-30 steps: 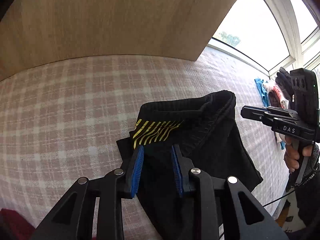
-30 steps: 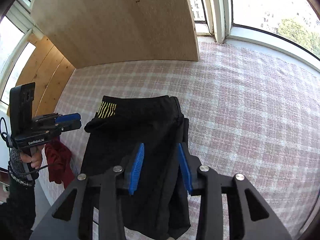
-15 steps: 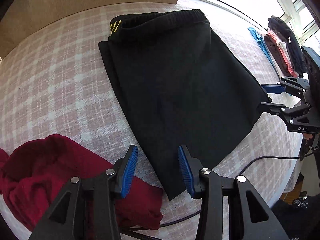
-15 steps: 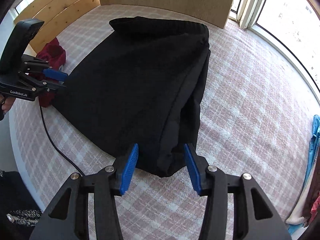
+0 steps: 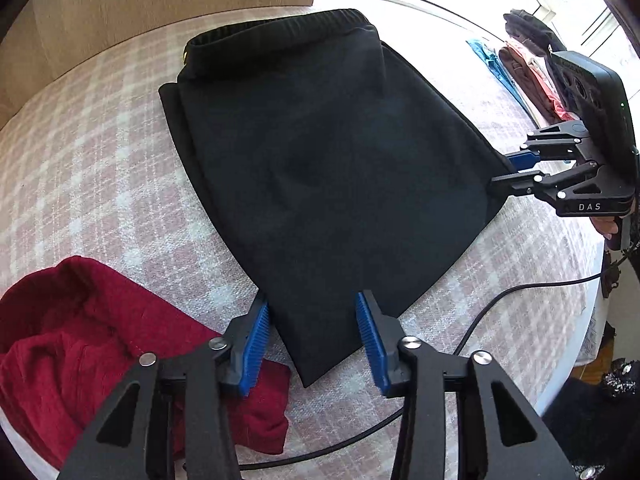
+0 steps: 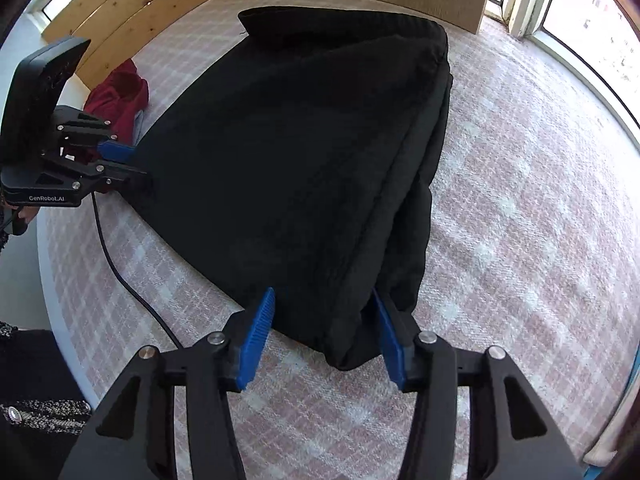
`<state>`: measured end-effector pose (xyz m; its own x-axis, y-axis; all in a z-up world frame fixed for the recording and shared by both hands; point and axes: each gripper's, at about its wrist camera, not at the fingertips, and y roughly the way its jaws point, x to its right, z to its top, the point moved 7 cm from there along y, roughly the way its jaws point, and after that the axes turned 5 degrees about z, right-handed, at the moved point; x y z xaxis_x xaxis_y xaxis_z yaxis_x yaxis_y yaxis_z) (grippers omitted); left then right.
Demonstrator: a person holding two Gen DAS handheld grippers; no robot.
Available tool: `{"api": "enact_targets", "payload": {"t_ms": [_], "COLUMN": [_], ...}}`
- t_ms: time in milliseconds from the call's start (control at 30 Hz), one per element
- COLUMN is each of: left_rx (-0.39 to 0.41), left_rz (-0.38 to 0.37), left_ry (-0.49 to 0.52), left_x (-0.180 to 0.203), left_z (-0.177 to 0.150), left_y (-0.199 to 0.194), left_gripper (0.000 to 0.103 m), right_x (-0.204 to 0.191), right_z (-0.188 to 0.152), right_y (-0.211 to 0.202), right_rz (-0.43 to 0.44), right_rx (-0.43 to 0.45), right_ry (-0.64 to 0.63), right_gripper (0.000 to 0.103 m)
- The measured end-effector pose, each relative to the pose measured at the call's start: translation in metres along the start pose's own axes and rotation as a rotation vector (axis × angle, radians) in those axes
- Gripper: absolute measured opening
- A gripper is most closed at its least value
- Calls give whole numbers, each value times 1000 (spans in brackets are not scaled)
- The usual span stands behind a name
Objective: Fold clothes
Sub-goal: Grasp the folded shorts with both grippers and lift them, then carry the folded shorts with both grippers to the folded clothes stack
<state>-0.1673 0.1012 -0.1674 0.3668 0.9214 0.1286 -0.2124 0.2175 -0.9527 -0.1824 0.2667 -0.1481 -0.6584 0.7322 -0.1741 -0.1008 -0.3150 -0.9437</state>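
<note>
I look down on a table (image 5: 80,168) covered in a pink-and-white plaid cloth, with wooden panels (image 6: 132,20) standing along its far edge and bright windows (image 6: 580,8) beyond. Spread flat across the middle lies the black garment (image 5: 328,168), its elastic waistband at the far side and its two near corners pointing toward me. At the left near corner, a crumpled red garment (image 5: 68,344) sits just beside the black one and reaches under my left gripper. Far off by the window, a row of folded clothes (image 5: 524,68) lies in blue, brown, pink and dark tones. A black cable (image 6: 120,264) trails over the near table edge. My left gripper (image 5: 312,344) points steeply down over the left near corner of the black garment; its blue pads straddle the cloth with daylight on both sides, and its jaws are closing. My right gripper (image 6: 324,336) does the same at the right near corner, where the fabric bunches into thick folds between the pads; its jaws are closing too, the right pad close against the cloth, the left one clear of it.
</note>
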Motion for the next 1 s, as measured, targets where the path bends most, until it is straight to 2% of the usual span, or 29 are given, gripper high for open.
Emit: {"api": "enact_targets", "payload": {"t_ms": [33,167,233,300,433,500,633,767,833,900,1000], "left_rx": [-5,-5,36,80,39,20,85,148,173,191,224], "left_rz": [-16,-117,-181,-221,-296,-293,-361,-427,-438,-444,-418], "left_ry": [5,-25,-54,-46,-49,-44,-4,67,108,134,184], "left_x": [0,-6,-7,-6,2,6,20,38,51,61,79], "left_z": [0,3,6,8,-6,-12,0,32,53,70,91], "left_y": [0,-12,-36,-61,-66,-68,-111,-166,-189,-210,-232], "left_gripper": [13,5,5,5,5,5,5,5,5,0,0], "right_x": [-1,-1,-7,-12,-19,-23,-27,-23,-21,-17,-8], "right_z": [1,8,5,-5,-25,-29,-32,-41,-49,-60,-78], "right_y": [-3,-38,-69,-78,-87,-103,-169,-247,-278,-302,-315], "right_rz": [-9,50,78,92,119,150,115,56,-19,-78,-129], "right_rx": [-1,46,103,112,93,113,167,217,239,254,265], "right_ry": [-3,69,83,109,176,220,272,333,339,348,356], "right_gripper": [12,11,11,11,11,11,11,11,11,11,11]}}
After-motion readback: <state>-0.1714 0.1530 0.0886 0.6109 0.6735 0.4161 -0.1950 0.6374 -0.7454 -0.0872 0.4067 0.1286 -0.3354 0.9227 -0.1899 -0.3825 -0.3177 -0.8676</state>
